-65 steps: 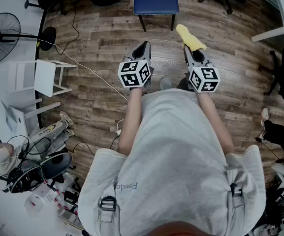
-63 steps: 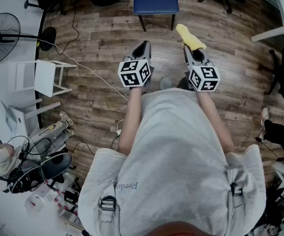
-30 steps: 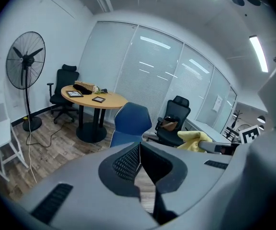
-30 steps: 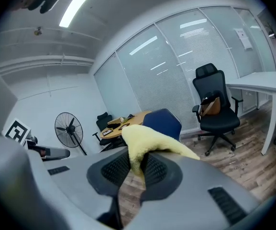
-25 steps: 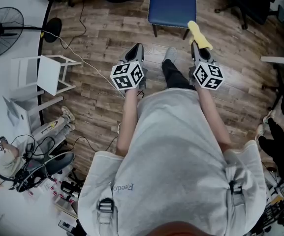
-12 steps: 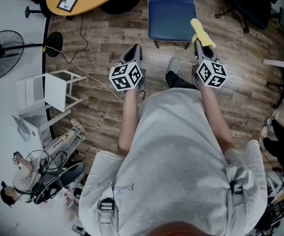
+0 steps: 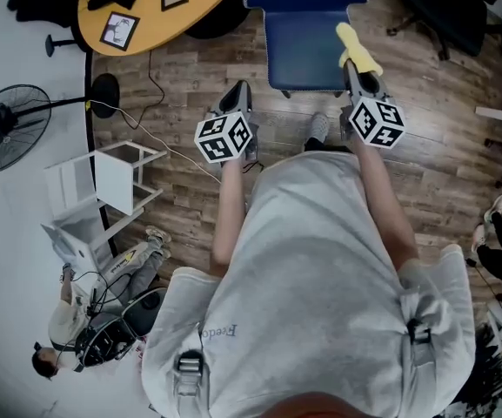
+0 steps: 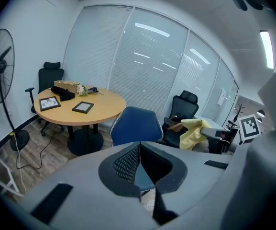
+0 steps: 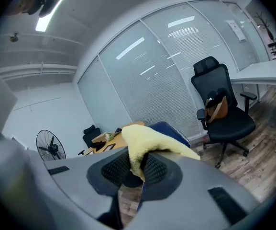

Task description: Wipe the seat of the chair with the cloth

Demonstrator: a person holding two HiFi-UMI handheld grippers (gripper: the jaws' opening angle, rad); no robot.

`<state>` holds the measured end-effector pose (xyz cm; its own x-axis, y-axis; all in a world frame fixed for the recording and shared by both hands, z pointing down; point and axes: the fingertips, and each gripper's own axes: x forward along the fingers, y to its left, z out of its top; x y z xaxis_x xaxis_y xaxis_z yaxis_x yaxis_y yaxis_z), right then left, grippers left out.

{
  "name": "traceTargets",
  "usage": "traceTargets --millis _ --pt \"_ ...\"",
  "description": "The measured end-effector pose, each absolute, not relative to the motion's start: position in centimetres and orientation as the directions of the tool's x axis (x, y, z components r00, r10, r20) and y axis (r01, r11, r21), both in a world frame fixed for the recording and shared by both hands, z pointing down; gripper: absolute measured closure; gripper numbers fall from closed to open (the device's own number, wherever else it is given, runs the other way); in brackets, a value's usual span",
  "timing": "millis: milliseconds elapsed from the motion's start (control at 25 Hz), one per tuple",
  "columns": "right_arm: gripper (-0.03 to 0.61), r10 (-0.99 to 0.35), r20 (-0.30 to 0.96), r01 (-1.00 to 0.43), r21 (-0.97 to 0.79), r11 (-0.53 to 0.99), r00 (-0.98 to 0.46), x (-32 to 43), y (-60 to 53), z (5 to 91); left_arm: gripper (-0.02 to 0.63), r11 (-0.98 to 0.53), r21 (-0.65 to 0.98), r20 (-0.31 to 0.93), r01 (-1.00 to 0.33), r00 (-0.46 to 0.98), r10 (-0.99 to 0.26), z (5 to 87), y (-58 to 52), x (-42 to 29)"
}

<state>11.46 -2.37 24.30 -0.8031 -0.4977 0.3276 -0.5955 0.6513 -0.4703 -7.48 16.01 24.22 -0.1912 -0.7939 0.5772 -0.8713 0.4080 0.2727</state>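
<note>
Right gripper (image 7: 353, 70) clamps yellow cloth (image 7: 358, 49); left gripper (image 7: 240, 94) is closed, empty. Chair seat (image 7: 303, 42), top centre, appears unwiped.

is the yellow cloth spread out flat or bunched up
Bunched up. The yellow cloth is pinched between the jaws of the right gripper and droops over them in a folded lump.

an office meeting room: black swivel chair (image 9: 224, 116), round table (image 8: 106, 99), blinded glass walls (image 8: 147, 66)
</note>
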Motion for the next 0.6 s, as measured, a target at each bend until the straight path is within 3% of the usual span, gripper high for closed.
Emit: traceTargets --millis 600 --pt "0.515 -0.513 0.404 -0.653 -0.468 0.595 -0.757 9.0 -4.4 27.3 0.586 0.43 0.31 0.619 -0.848 -0.163 -0.768 28.0 14.6 -13.1"
